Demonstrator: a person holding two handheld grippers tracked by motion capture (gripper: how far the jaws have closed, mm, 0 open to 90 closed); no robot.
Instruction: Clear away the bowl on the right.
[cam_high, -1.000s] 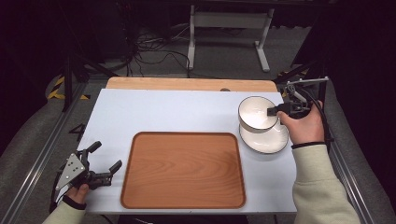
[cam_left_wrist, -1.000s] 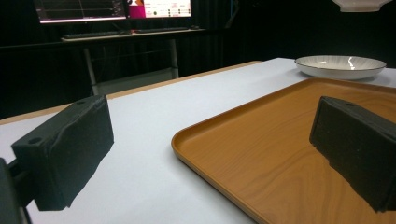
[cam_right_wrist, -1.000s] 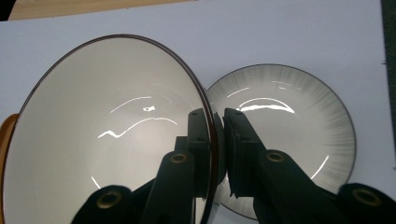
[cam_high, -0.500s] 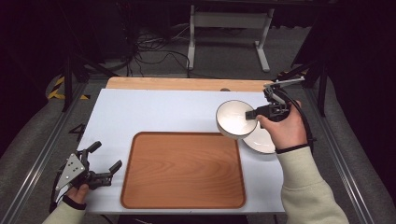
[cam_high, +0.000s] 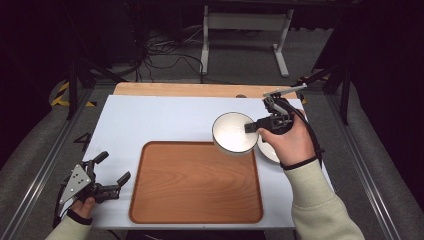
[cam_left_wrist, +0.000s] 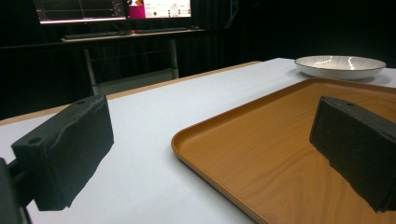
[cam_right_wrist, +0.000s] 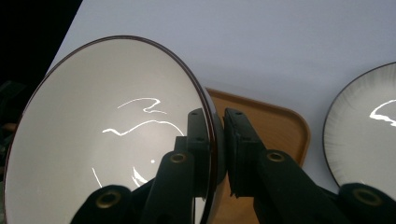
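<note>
Lab or recording studio, not a home. Dark room, black surroundings all round. White table top (cam_high: 165, 120) laid on a wooden board, set in a metal rail frame (cam_high: 35, 165) with yellow-black hazard tape (cam_high: 62, 95) on the floor at the far left. Loose cables (cam_high: 160, 55) lie tangled on the grey floor behind, beside a metal stand (cam_high: 245, 30). In the left gripper view, lit monitors (cam_left_wrist: 112, 8) sit on a desk in the background with a keyboard (cam_left_wrist: 93, 35) beneath. A person holds handheld grippers with cameras and trailing cables: data-capture gear. Tray (cam_high: 195, 182) and dishes look like staged props.
</note>
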